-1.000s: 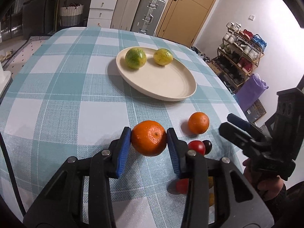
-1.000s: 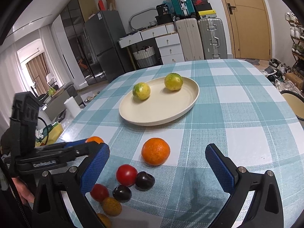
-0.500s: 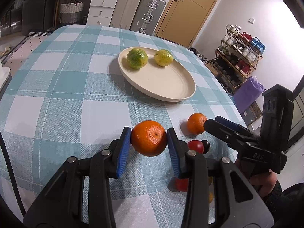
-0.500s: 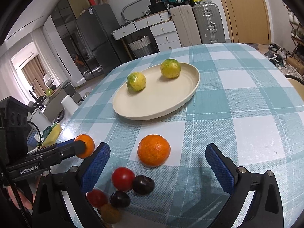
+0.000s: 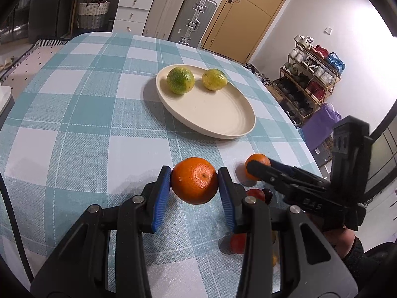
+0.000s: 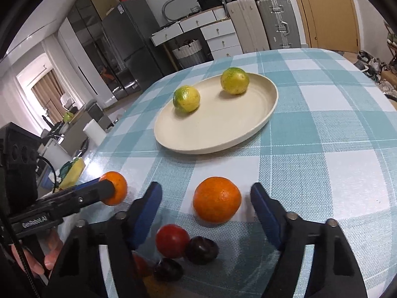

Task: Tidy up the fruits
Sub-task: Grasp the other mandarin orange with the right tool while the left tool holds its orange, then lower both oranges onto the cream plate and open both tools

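Oranges are mid-pickup: the left claw (image 5: pixel 194 185) clamps one orange (image 5: pixel 194 180) above the worktop (image 5: pixel 74 114), the right claw (image 6: pixel 206 206) closes around another orange (image 6: pixel 217 200), plate (image 6: pixel 248 129) next.

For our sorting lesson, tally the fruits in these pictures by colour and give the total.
Orange fruits: 2
Yellow-green fruits: 2
Red fruits: 2
Dark purple fruits: 2
Total: 8 plainly seen; others may be hidden at the near edge.
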A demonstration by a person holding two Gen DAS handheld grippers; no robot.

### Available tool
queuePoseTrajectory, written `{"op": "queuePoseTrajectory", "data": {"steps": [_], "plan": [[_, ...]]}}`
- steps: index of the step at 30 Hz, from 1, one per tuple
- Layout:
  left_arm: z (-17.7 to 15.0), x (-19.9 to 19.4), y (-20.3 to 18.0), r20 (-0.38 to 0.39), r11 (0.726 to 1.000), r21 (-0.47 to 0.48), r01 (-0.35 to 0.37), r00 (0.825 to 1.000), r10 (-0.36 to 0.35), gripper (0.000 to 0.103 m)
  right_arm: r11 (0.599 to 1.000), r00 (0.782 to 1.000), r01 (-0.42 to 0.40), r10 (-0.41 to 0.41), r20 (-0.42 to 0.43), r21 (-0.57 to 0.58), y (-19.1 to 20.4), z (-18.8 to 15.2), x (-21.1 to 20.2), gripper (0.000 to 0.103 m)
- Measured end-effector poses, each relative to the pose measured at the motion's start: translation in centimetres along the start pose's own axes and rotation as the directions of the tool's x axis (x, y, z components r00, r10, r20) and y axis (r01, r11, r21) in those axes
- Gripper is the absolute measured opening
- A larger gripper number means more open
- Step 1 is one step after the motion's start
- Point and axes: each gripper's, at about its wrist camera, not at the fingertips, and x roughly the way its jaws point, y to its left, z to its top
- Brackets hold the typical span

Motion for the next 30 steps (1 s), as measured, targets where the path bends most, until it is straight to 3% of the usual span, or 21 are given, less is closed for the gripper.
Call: {"op": "queuePoseTrajectory", "data": {"steps": [6,18,30], "plan": [[0.3,0.1,0.0,-0.001,1.0,0.0,0.001,1.0,-0.001,0.035,0.999,0.999,0.016,-0.015,-0.04,0.033,-0.7,0.2,0.8,0.041],[3.7,0.6,0.1,0.027,1.0,0.01,-0.005,1.0,0.005,0.036,0.999,0.999,-0.031,0.031,0.025,0.025,-0.8,1.3,-0.6,0.04],[11.2,1.5,-0.4,0.075,1.0,0.001,0.016,0.997,-0.016,0.035,0.996,0.988,-0.084,0.083,0.128,0.009,-1.1,8.1,-1.9,0.04]]}}
